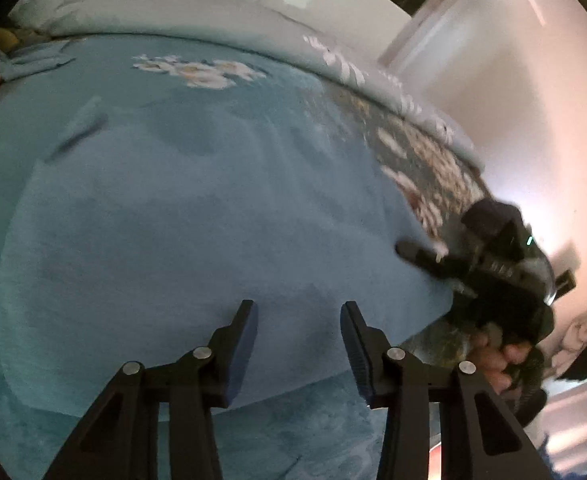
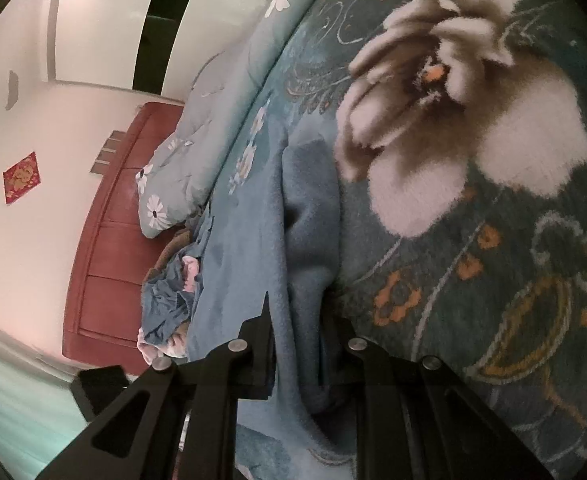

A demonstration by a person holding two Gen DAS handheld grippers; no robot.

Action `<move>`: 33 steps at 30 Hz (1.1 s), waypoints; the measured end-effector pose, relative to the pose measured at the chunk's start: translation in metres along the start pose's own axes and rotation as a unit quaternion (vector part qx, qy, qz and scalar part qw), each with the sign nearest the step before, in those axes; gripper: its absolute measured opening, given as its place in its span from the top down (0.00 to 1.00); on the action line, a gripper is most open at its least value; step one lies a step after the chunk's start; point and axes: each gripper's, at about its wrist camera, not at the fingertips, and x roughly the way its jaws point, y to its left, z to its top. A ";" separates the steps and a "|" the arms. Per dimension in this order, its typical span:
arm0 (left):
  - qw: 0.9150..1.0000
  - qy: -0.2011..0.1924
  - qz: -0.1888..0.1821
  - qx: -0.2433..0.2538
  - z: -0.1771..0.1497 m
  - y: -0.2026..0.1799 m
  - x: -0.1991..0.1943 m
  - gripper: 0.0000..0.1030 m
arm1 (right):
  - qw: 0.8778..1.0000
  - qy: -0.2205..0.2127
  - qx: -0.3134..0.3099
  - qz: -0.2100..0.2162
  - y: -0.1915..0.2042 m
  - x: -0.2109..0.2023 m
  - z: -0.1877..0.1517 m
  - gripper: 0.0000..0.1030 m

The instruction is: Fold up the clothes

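Fleece fills most of my left wrist view — a pale blue garment [image 1: 197, 216] spread fairly flat across a teal bedspread [image 1: 301, 432], its near edge running along the lower part of the frame. My left gripper [image 1: 299, 344] hovers at that near edge with its jaws well apart and nothing between them. At the right of the same frame my right gripper [image 1: 421, 254] sits at the garment's far right edge.

From the right wrist view, the same blue garment [image 2: 305, 264] runs up the centre of the frame in a bunched fold. My right gripper [image 2: 299, 322] has its jaws drawn in on that fold, pinching a ridge of fabric. Right of it lies the floral part of the bedspread [image 2: 473, 140]. A crumpled pile of clothes [image 2: 169, 304] lies at lower left, near a red headboard [image 2: 105, 240].

I judge the garment soft, light and limp — it should sag and drag, not slide. Edges and corners look like the best places to grip, keeping layers together.
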 end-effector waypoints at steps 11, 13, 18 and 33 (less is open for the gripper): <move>0.996 -0.053 -0.034 -0.056 -0.017 0.032 -0.039 0.55 | 0.999 -0.011 -0.022 -0.046 0.024 -0.005 0.000 0.83; 0.992 -0.083 -0.031 -0.092 -0.021 0.056 -0.064 0.54 | 0.996 -0.017 -0.045 -0.070 0.041 -0.006 -0.001 0.83; 0.979 -0.126 -0.039 -0.157 -0.030 0.103 -0.099 0.54 | 0.984 -0.028 -0.124 -0.127 0.102 -0.002 -0.002 0.83; 0.955 -0.166 -0.042 -0.242 -0.064 0.166 -0.125 0.53 | 0.935 0.054 -0.315 -0.152 0.233 0.134 -0.095 0.83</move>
